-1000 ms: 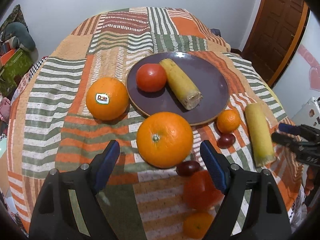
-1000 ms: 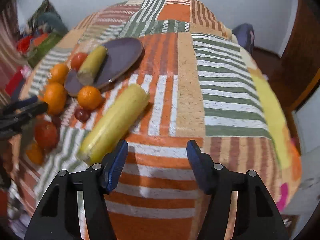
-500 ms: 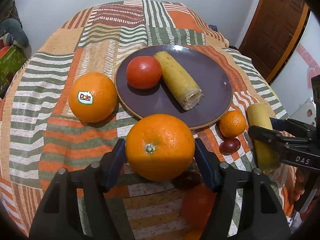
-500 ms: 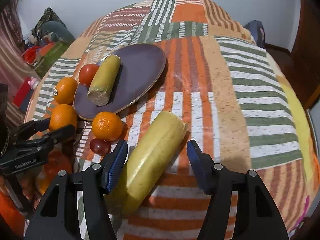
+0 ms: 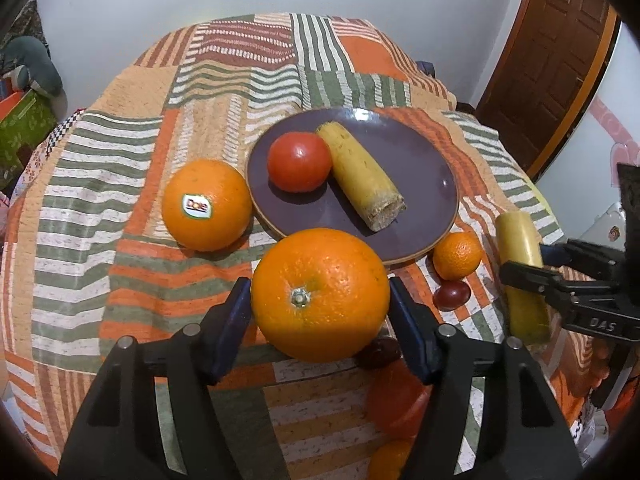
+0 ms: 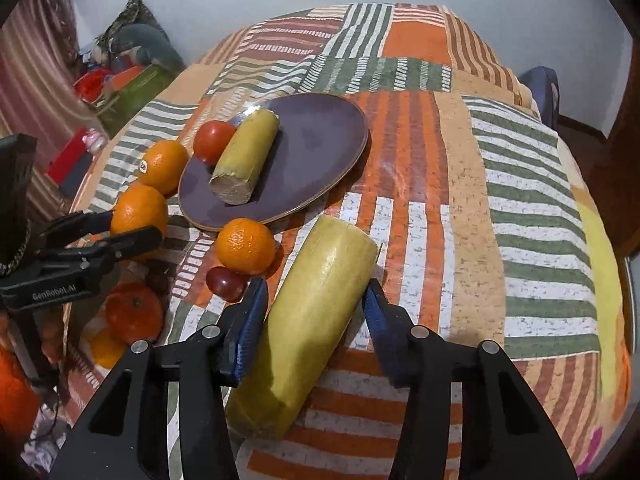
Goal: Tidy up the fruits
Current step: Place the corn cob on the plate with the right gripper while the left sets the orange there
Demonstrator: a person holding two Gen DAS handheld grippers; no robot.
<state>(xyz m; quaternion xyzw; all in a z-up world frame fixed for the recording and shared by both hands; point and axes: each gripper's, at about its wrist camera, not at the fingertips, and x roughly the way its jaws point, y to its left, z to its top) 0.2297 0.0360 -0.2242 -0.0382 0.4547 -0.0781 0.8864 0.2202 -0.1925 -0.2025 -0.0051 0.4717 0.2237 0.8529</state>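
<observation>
A purple plate (image 5: pixel 424 184) holds a red tomato (image 5: pixel 299 167) and a yellow cut stalk (image 5: pixel 362 176). My left gripper (image 5: pixel 320 312) is shut on a large orange (image 5: pixel 320 294), its pads touching both sides. An orange with a Dole sticker (image 5: pixel 206 205) sits left of the plate. My right gripper (image 6: pixel 316 312) straddles a second yellow stalk (image 6: pixel 316 320) lying on the cloth; the pads look close to its sides, and contact is unclear. A small mandarin (image 6: pixel 246 246) and a dark red grape (image 6: pixel 226 283) lie beside it.
The striped patchwork cloth (image 6: pixel 460 184) covers the whole surface and drops off at the edges. Another tomato (image 5: pixel 396 400), a mandarin (image 5: pixel 390 460) and a grape (image 5: pixel 380 354) lie near the front edge. A wooden door (image 5: pixel 552 60) is at the right.
My left gripper moved forward and closed around the large orange. My right gripper moved forward so the yellow stalk now lies between its fingers, and the fingers narrowed.
</observation>
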